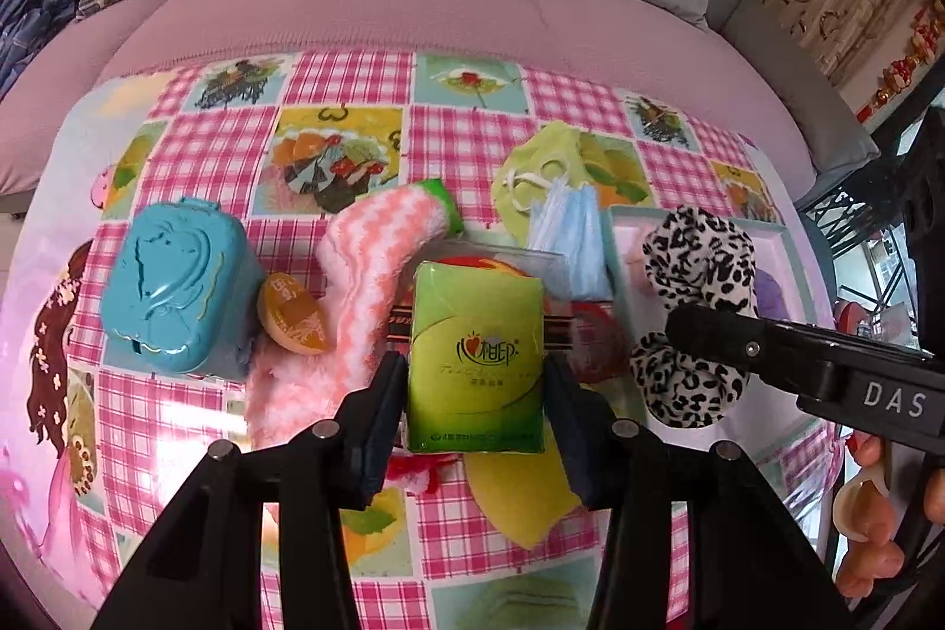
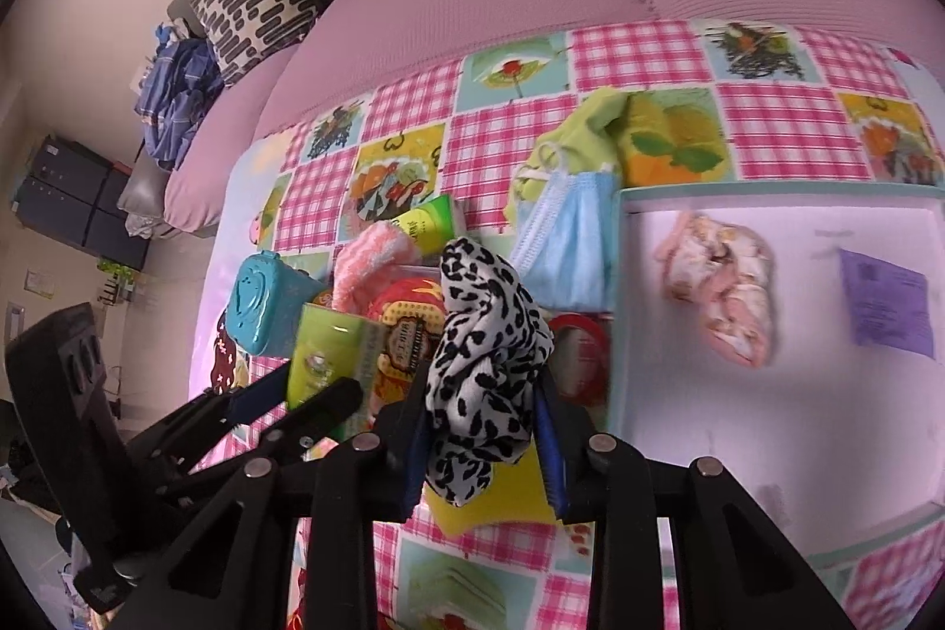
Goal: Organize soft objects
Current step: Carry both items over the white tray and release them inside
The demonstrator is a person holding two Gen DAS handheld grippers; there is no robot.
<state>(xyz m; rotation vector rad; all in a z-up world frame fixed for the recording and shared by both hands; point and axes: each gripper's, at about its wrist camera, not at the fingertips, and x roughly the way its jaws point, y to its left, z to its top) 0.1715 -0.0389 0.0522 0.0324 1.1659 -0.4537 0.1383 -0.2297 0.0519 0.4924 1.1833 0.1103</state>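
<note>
My left jaws [image 1: 475,382] are clamped on a green tissue pack [image 1: 477,355], held above the checked surface [image 1: 331,81]. My right jaws [image 2: 484,444] pinch a leopard scrunchie [image 2: 484,364], lifted beside the tray [image 2: 779,196]. In the tray lie a pink cloth [image 2: 720,287] and a purple note [image 2: 889,302]. Just left of the tray's rim are a blue mask [image 2: 567,240], a striped sock [image 1: 366,276] and a teal box [image 1: 171,287].

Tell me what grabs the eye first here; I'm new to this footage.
The left tongs grip a green tissue pack over the checked tablecloth. The right tongs pinch a leopard-print scrunchie beside the tray, which holds a pink cloth.
</note>
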